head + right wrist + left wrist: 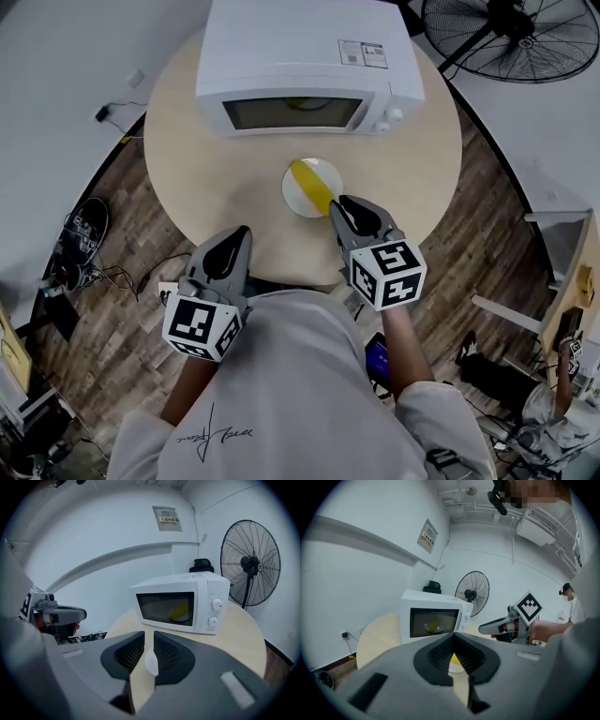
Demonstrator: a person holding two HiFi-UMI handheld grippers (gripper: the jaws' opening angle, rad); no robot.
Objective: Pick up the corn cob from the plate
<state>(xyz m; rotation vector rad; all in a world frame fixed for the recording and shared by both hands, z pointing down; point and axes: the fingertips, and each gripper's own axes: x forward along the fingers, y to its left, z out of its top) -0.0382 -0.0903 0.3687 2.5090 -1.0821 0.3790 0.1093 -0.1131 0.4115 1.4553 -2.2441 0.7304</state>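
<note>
A yellow corn cob (313,186) lies slantwise on a small white plate (298,194) in the middle of the round table, in front of the microwave. My right gripper (337,205) hovers at the plate's near right rim, jaws a narrow gap apart with nothing between them; through that gap in the right gripper view (148,637) only the plate (151,663) shows. My left gripper (245,234) stays back over the table's front edge, left of the plate, tips together and empty. Through its jaws in the left gripper view (453,637) a bit of corn (453,658) shows.
A white microwave (309,56) stands at the back of the round wooden table (187,150), door shut, with something yellow (180,613) on a dish inside. A standing fan (511,37) is behind it at the right. Cables and clutter lie on the floor at the left.
</note>
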